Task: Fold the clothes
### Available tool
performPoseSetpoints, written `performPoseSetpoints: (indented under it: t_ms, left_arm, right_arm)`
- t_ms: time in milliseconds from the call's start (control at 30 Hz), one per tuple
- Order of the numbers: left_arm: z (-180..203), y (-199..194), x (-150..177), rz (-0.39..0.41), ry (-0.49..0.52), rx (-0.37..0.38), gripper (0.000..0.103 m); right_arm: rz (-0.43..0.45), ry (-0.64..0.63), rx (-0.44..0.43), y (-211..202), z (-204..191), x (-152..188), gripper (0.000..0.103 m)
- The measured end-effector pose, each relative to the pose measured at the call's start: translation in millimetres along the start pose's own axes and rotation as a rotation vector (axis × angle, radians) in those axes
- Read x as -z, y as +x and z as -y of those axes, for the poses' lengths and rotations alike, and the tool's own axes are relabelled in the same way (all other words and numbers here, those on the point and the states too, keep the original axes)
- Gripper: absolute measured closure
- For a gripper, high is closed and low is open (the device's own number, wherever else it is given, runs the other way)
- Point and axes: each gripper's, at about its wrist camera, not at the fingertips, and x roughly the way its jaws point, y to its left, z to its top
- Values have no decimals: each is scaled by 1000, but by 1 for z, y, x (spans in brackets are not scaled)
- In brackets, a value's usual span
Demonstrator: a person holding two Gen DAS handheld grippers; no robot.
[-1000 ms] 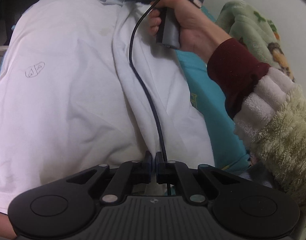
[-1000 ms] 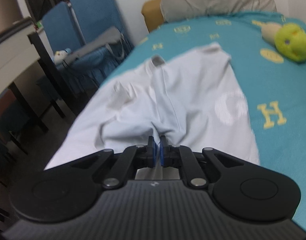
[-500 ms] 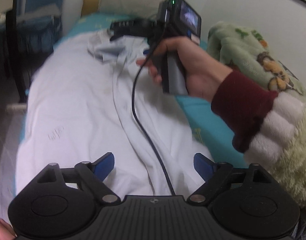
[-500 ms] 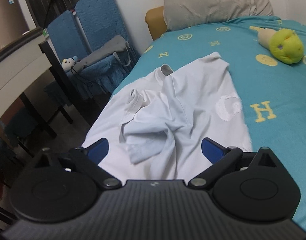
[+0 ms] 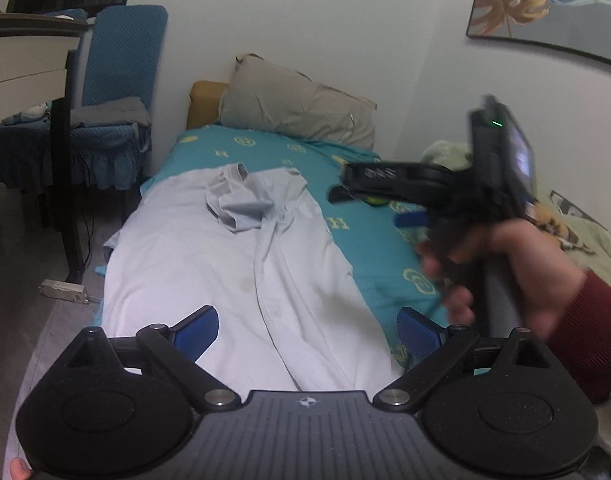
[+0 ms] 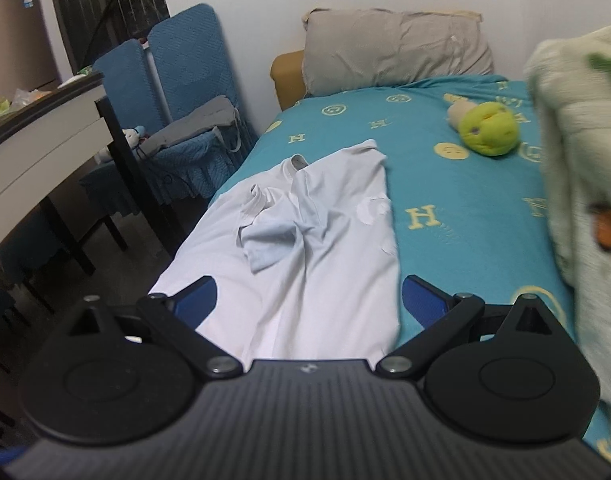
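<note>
Left wrist view
Shirt: we see a white shirt (image 5: 241, 280) lying lengthwise on the teal bed (image 5: 369, 236), along its left edge, collar at the far end.
Shirt's look: one sleeve is turned in over the chest into a crumpled bunch near the collar; a long ridge runs down the middle, with faint stains beside it.
Left gripper: our left gripper (image 5: 307, 330) stands wide open above the shirt's near end, with nothing between its blue pads.
Right gripper: our right hand (image 5: 517, 268) holds the right gripper (image 5: 379, 192) over the bed, right of the shirt; it is blurred here.
Far end: a grey pillow (image 5: 301, 110) leans on the wall.

Right wrist view
Right gripper: the right gripper (image 6: 309, 300) is spread wide and empty, above the near part of the shirt (image 6: 305, 256).
Shirt's look: the folded-in sleeve sits left of centre; the right half lies fairly flat.
Right of shirt: a green plush toy (image 6: 489, 128) rests well apart on the bed (image 6: 465, 216), and a pale fleece blanket (image 6: 577, 184) is blurred at the right.
</note>
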Motion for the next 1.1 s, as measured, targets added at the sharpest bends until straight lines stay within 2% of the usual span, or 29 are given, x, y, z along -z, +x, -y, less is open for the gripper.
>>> performPoseSetpoints:
  t_ms: [133,233,367,667,833,933,1000,1100]
  left_arm:
    - [0,-10,-2,39,19,-37,5]
    - [-1,-10,-2,44,11,-48,5]
    - [-2,-10,-2,51,0,-63,5]
    - [-3,-10,-2,68,-24,-97,5]
    - [-26,-9,-13,54,-142,-89,5]
    - [-40,-8,-20,45,-214,-83,5]
    - [-67,8,-35,8,-336,-79,5]
    - [-128,44,-57,-43,-578,-69,5]
  right_arm:
    - [41,-26,12,-53,-8,15,2]
    - [81,-8,-4,-93,-10,38,2]
    - [106,26,-24,-122,-10,66,2]
    - [139,17,-2,-121,-14,70,2]
    - [150,-3,13,-128,-15,66,2]
    - [169,-11,-7,-137,-18,44,2]
    - [192,-8,-34,-142,-21,27,2]
    - [198,-11,-68,-138,-24,6,2]
